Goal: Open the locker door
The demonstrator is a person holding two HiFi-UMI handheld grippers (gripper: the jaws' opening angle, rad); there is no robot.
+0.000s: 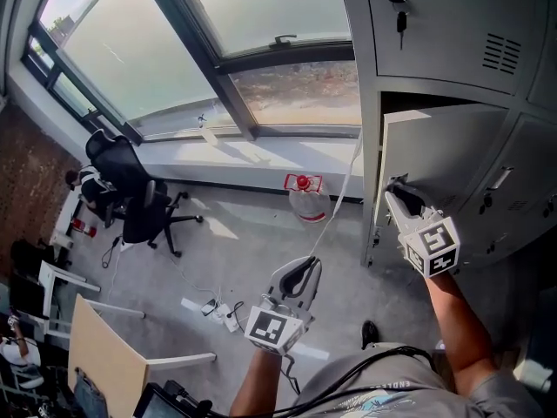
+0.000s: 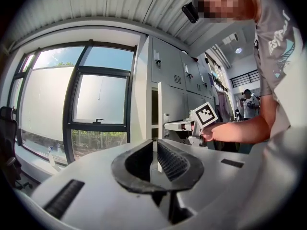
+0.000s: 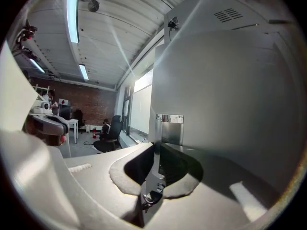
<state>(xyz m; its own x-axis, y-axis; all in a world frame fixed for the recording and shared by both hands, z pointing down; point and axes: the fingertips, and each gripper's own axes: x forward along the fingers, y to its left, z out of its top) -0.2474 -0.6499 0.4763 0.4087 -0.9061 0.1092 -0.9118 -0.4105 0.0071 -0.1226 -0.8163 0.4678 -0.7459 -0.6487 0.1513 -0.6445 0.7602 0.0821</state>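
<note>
The grey locker door (image 1: 444, 159) stands ajar, and a dark gap shows along its top and left edge. My right gripper (image 1: 396, 186) is at the door's free left edge. In the right gripper view the door (image 3: 230, 90) fills the right side, and its thin edge with a metal latch plate (image 3: 170, 128) runs between the jaws of the right gripper (image 3: 157, 150), which are shut on it. My left gripper (image 1: 309, 265) hangs low over the floor, away from the lockers. The left gripper (image 2: 154, 145) is shut with nothing in it, and its view shows the door's edge (image 2: 159, 114).
More locker doors surround the open one, and keys (image 1: 397, 3) hang in the door above. A water bottle (image 1: 306, 200) stands on the floor by the window wall. A black office chair (image 1: 130, 190), a power strip (image 1: 218, 310) and a wooden table (image 1: 104, 355) lie to the left.
</note>
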